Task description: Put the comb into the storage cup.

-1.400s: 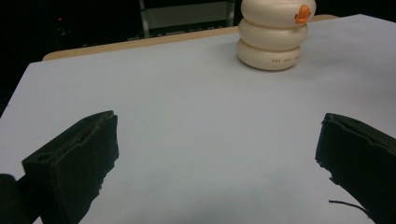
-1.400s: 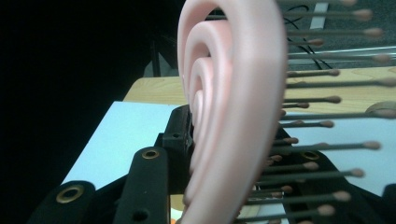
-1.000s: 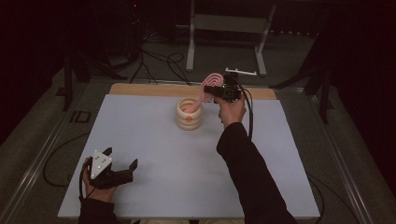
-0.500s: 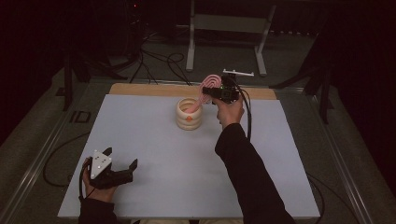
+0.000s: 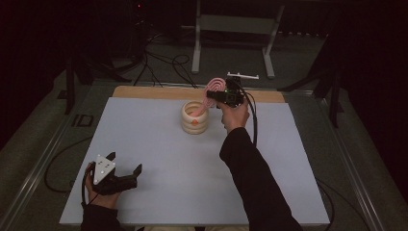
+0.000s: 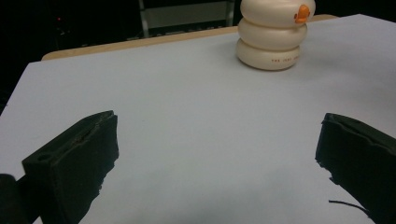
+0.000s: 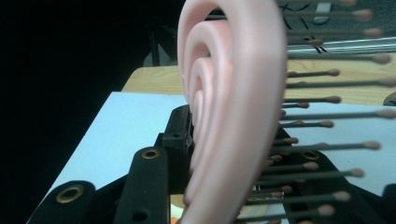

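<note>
Resting near the front left corner of the table (image 5: 159,202), the left gripper (image 5: 126,169) sits low in the person's left hand (image 5: 98,198), its jaws spread wide with nothing but bare surface between them. In the left gripper view the two black jaws stand well apart over the pale tabletop.

Farther in, toward the back edge and about midway across, stands a cream ringed cup (image 5: 195,117), three stacked bulges with a small orange mark on its side. It is upright.

Just beyond and to the right of the cup, the right gripper (image 5: 214,95) is held up by the person's right hand (image 5: 234,114), the dark sleeve reaching across the table. Its jaws are clamped on a pink hairbrush (image 5: 212,89). The right gripper view shows the brush's spiral-patterned back on the left and its bristles pointing right. The brush's handle end slants down toward the cup's mouth; whether it touches the rim cannot be told.

A strip of bare wood (image 5: 159,92) runs along the back edge
</note>
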`<state>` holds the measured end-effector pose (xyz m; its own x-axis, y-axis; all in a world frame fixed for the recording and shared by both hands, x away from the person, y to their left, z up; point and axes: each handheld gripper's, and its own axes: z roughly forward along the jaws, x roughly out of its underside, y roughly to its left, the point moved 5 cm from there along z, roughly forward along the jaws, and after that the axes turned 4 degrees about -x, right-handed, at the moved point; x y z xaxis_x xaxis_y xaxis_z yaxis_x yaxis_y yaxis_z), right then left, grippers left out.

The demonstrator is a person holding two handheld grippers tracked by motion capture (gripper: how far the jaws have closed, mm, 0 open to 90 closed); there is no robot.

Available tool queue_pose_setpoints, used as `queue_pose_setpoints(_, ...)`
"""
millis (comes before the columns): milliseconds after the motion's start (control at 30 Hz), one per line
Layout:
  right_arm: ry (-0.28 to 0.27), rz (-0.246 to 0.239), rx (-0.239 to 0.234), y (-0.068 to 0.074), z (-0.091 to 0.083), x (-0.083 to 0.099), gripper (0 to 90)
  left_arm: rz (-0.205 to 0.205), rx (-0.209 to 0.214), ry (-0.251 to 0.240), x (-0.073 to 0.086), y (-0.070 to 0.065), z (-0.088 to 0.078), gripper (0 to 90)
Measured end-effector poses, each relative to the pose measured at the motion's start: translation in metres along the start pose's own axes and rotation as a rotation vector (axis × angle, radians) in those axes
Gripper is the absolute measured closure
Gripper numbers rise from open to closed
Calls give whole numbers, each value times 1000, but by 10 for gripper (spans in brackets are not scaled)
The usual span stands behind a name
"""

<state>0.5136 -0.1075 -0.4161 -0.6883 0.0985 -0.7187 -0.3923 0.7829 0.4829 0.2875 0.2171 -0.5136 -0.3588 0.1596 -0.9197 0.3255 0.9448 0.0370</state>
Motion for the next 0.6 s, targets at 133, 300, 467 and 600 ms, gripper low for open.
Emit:
queue_pose_setpoints(133,0,-5,3,1,1,1,637,-2,0,-1,0,0,0,2)
queue_pose_setpoints(300,7,-15,13,2,4,2,637,-1,-1,-2,0,0,0,2)
queue_pose_setpoints(467,8,-17,15,3,6,3,637,-1,0,-2,0,0,0,2)
queue_pose_setpoints(600,10,-19,14,4,8,5,637,-2,0,-3,0,0,-1,2)
